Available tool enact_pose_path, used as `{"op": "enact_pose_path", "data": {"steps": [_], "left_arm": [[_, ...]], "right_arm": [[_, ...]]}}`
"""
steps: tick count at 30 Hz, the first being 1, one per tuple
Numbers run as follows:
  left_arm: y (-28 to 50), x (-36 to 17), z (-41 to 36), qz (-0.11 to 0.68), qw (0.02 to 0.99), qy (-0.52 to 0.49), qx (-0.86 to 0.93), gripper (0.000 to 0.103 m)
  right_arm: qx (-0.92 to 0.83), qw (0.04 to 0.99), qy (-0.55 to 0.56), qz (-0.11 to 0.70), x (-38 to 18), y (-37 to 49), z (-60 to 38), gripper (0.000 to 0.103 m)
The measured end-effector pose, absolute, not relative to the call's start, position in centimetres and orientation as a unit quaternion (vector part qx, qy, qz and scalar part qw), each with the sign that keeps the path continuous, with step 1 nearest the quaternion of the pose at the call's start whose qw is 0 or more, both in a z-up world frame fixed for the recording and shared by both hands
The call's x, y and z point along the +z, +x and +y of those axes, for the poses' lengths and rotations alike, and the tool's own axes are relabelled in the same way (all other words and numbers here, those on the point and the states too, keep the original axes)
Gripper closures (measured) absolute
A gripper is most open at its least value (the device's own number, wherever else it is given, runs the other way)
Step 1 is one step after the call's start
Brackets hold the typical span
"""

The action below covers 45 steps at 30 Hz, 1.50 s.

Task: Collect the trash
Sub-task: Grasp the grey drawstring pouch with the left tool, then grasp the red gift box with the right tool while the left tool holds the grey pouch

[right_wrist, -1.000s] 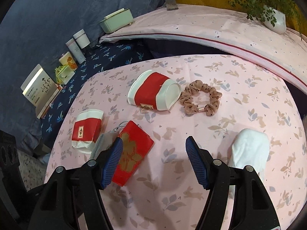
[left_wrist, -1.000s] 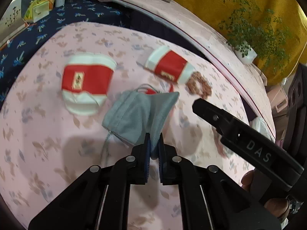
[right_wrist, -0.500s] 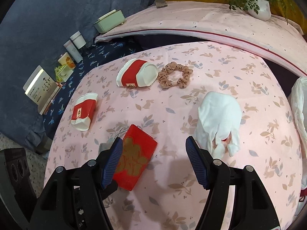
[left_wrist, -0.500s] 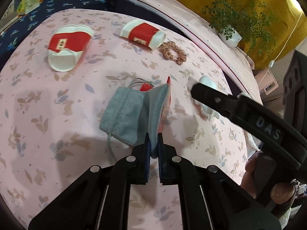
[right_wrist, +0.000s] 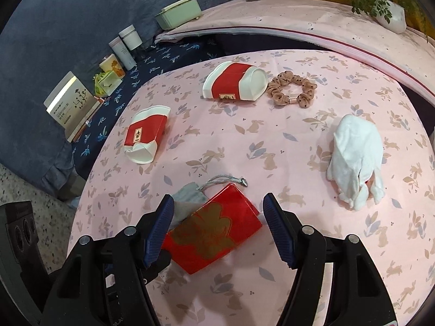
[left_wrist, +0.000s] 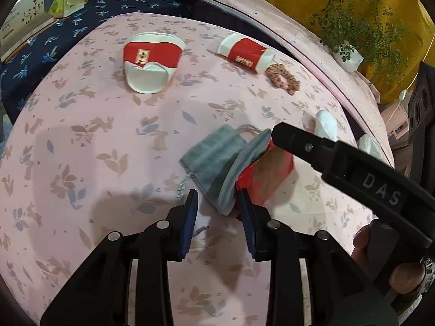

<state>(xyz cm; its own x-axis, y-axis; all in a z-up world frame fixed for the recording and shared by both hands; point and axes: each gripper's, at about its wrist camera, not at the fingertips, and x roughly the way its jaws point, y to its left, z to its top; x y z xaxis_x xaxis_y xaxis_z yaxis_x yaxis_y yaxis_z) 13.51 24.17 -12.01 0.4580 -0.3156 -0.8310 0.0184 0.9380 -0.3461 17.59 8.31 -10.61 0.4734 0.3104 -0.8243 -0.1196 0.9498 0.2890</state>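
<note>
Left wrist view: the left gripper [left_wrist: 218, 217] is now seen with its jaws parted; half a second ago they were clenched on the grey pouch [left_wrist: 217, 160], which lies released on the table [left_wrist: 81, 163] beside the red packet [left_wrist: 267, 174].

Right wrist view: the right gripper [right_wrist: 218, 226], jaws spread and empty, straddles the red packet [right_wrist: 212, 231]; a grasp appears imminent.

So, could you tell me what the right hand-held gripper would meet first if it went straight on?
Most likely the red packet, which lies directly between its open fingers, partly over the grey pouch; depth is hard to judge.
</note>
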Motion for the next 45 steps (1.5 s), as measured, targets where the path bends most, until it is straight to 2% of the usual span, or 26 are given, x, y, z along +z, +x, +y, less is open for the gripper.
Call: {"op": "enact_pose_path", "data": {"steps": [9, 14, 16, 18, 21, 27, 34, 42, 45], "left_arm": [[14.0, -13.4, 25.8, 0.521, 0.836, -0.152, -0.082, 0.071], [14.8, -13.7, 24.5, 0.519, 0.842, -0.125, -0.075, 0.06], [15.0, -13.7, 23.6, 0.517, 0.846, -0.104, -0.075, 0.052], [15.1, -13.6, 23.0, 0.512, 0.851, -0.091, -0.077, 0.05], [15.4, -13.7, 22.2, 0.512, 0.85, -0.09, -0.084, 0.05], [15.2, -13.7, 20.4, 0.518, 0.843, -0.089, -0.113, 0.051], [13.9, -13.7, 18.2, 0.523, 0.837, -0.087, -0.134, 0.05], [12.9, -13.8, 15.4, 0.529, 0.832, -0.078, -0.148, 0.027], [12.6, -13.8, 14.1, 0.53, 0.83, -0.075, -0.157, 0.026]], "right_arm": [[0.112, 0.844, 0.085, 0.518, -12.8, 16.9, 8.1, 0.037], [0.094, 0.839, 0.106, 0.525, -13.7, 16.4, 6.6, 0.038], [0.086, 0.839, 0.114, 0.525, -13.8, 16.2, 5.5, 0.038], [0.08, 0.841, 0.113, 0.523, -13.6, 15.7, 4.6, 0.038], [0.078, 0.838, 0.117, 0.527, -13.5, 14.9, 3.6, 0.038], [0.085, 0.826, 0.14, 0.54, -13.9, 12.9, 1.9, 0.048], [0.087, 0.814, 0.166, 0.55, -13.9, 10.1, -0.1, 0.052], [0.089, 0.815, 0.161, 0.549, -14.0, 6.9, -1.4, 0.051], [0.092, 0.823, 0.146, 0.542, -14.0, 6.1, -1.6, 0.051]]}}
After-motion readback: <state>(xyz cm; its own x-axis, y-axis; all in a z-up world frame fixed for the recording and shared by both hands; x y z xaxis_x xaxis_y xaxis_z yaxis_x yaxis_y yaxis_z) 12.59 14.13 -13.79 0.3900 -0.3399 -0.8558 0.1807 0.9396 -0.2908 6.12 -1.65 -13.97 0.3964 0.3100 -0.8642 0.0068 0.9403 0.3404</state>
